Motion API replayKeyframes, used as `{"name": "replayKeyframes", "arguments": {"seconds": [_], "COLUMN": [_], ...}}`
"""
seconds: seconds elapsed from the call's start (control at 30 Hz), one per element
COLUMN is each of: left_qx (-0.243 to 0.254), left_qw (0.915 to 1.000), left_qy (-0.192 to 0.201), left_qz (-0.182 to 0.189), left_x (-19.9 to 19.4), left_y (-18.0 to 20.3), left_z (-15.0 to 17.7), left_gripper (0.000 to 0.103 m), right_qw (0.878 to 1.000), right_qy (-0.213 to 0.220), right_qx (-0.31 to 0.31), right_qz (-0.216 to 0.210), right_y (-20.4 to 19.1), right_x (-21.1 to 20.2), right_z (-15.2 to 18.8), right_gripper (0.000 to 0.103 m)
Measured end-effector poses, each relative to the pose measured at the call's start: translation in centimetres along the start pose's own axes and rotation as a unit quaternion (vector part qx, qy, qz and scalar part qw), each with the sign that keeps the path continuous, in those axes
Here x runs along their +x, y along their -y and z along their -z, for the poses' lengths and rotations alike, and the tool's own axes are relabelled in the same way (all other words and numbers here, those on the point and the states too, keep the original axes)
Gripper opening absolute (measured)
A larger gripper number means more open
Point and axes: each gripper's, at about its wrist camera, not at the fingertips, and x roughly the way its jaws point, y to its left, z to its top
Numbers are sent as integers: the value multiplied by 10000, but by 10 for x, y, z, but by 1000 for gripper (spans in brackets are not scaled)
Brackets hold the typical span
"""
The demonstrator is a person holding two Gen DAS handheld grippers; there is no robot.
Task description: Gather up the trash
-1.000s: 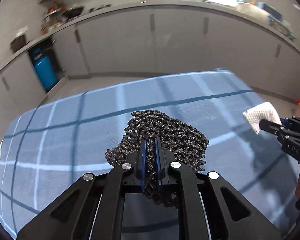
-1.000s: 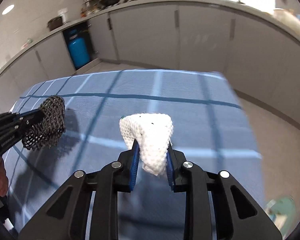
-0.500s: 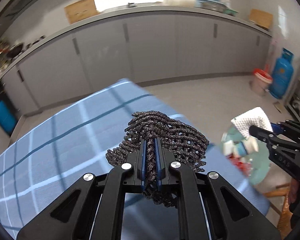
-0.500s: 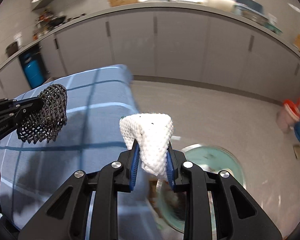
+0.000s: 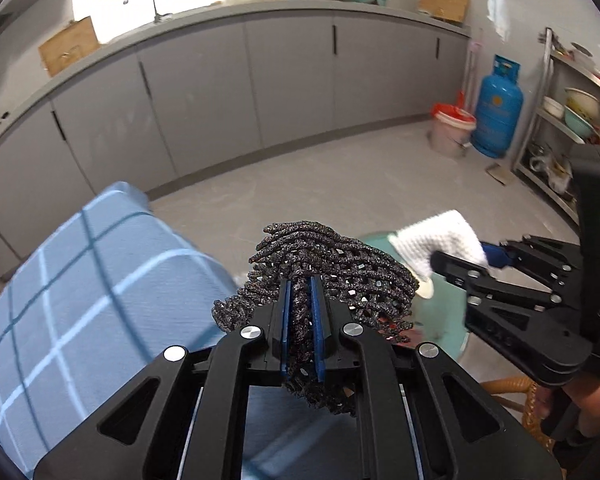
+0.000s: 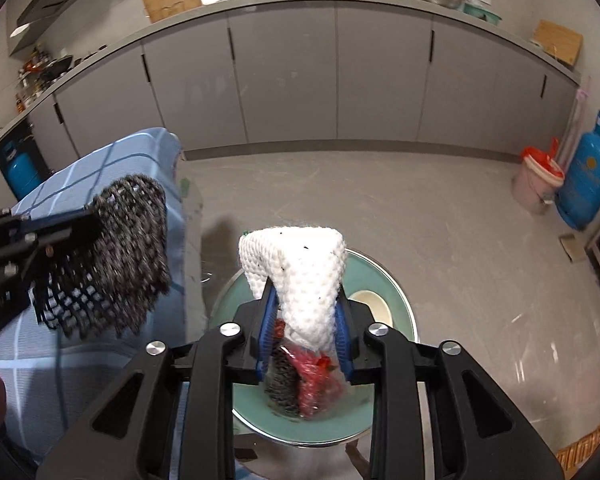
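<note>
Down by the floor sits a green bin (image 6: pixel 396 292), and nearly everything here is best placed against it. Its near rim is cut off behind the right gripper (image 6: pixel 305 328), and its left side is half lost behind the black net (image 5: pixel 332 276) in the left wrist view. Inside it I can make out a red bag (image 6: pixel 314 376), a dark netted lump (image 6: pixel 280 380) and a pale cup (image 6: pixel 370 306), all blurred; what else lies under them I cannot tell.

The right gripper hangs straight over the bin. Its jaws have just been opening, and the white net (image 6: pixel 300 276) sits between the blue pads, draped over their tops; whether the pads press on it or only cradle it is hard to judge, though it looks loose.

The left gripper (image 5: pixel 302 320) is left of the bin, at its rim, pressed together on the black net, which bulges out past the fingertips. A hand under each tool is only partly seen at the frame edges.

Left of the bin, the table (image 6: pixel 100 168) in its blue checked cloth ends at a rounded corner very near the rim. Beyond the bin the grey floor (image 6: pixel 380 200) lies open up to the cabinets (image 6: pixel 284 80). Far right of the bin stand a bucket (image 6: pixel 538 184) and a blue gas cylinder (image 6: pixel 588 176), well apart from it.
</note>
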Motion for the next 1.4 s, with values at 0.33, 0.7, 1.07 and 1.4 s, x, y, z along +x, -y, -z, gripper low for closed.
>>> {"name": "replayKeyframes", "arguments": {"seconds": [0.33,0.7,1.07,1.4], "left_qx": [18,-332,-527,-582], "left_qw": [9998,9979,9935,9903], "left_qy": [59,440,910,1171], "left_qz": [-171,-351,-447,-475], "left_x": [2,-55,-115,-147], "left_y": [5,-16,-28,-31], "left_z": [5,9,18,21], "left_gripper": [76,86,90,90], "right_qw": [9994,9986,9960,9933], "right_qy": [19,404,810,1076], "right_qx": [291,241,163,136], "right_qz": [173,236,343,407], "right_y": [16,-2,-20,-27], "right_x": [4,-51,-114,-152], "right_z": [6,7,15,15], "right_gripper": [68,78,81,82]}}
